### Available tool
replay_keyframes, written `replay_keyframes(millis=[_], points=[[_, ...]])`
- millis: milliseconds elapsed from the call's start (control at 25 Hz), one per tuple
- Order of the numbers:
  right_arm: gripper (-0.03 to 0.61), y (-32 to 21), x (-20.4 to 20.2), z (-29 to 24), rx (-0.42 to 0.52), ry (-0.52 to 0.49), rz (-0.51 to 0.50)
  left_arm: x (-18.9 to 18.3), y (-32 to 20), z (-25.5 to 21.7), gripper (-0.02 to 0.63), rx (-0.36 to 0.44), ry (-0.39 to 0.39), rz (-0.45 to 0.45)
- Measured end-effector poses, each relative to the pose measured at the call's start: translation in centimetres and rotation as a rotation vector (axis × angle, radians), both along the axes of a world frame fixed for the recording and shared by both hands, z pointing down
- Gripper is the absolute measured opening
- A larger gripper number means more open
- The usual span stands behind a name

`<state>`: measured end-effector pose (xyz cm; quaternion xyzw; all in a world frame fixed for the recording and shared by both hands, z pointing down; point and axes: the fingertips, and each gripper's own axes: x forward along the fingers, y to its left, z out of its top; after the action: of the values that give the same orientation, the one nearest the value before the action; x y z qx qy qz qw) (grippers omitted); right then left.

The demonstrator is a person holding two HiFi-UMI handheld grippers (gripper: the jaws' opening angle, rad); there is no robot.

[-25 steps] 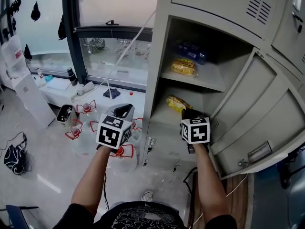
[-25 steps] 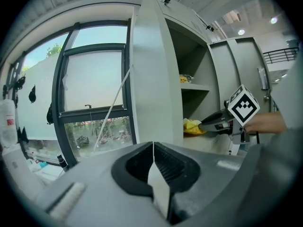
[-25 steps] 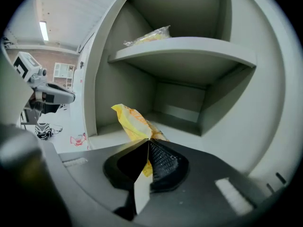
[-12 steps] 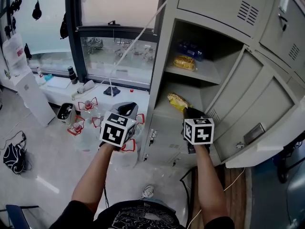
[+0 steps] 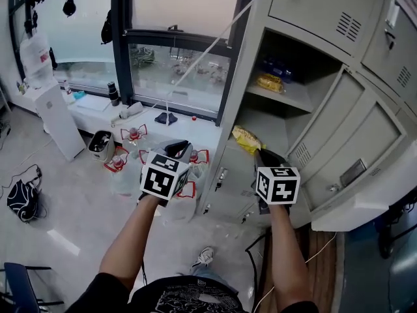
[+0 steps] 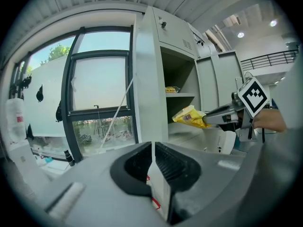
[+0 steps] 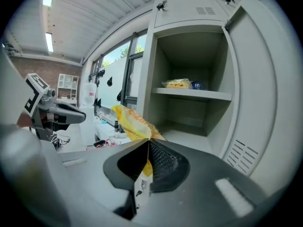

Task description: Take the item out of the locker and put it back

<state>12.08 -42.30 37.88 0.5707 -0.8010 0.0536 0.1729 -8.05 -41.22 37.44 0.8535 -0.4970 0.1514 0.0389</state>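
Right gripper: jaws clenched on the lower edge of the yellow snack packet, which stands up from the pinch toward 11 o'clock. Left gripper: jaws pressed together with nothing between them, idle, pointed toward the window side. In the head view the right gripper carries the packet at its 11 o'clock, at the front edge of the open locker and not resting on anything; the left gripper view shows the packet hanging in the air in front of the lower compartment's opening. The lower shelf behind it looks bare. The upper shelf holds a second yellow packet and a blue item, both untouched. The door stands wide open at 3 o'clock of the right gripper. Assessment: removal appears complete, the item being clear of the compartment. Outstanding: carry it back toward 1 o'clock, set it on the lower shelf, release.
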Motion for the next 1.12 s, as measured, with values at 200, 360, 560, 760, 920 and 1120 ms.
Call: replay_keyframes(millis=[200,360,560,760,920,1120], points=[[0.025,1.4,-3.9,-0.5,0.014,-0.013,-0.058,-3.6,2.1,-0.3,0.012,0.022,-0.009,-0.059],[0.025,2.2,-7.6,-0.6,0.021,-0.026,-0.118,-7.1,3.8,-0.5,0.005,0.024,-0.006,-0.121],[0.026,3.0,-11.8,-0.6,0.021,-0.045,-0.190,-11.4,5.5,-0.6,0.000,0.040,-0.009,-0.210],[0.025,4.0,-16.7,-0.4,0.020,-0.058,-0.267,-16.2,7.9,-0.2,0.000,0.037,-0.005,-0.298],[0.025,4.9,-20.2,-0.4,0.022,-0.070,-0.319,-19.7,10.0,-0.1,0.000,0.038,0.007,-0.353],[0.025,5.9,-23.8,0.1,0.024,-0.079,-0.378,-23.5,12.1,0.6,0.000,0.029,0.028,-0.420]])
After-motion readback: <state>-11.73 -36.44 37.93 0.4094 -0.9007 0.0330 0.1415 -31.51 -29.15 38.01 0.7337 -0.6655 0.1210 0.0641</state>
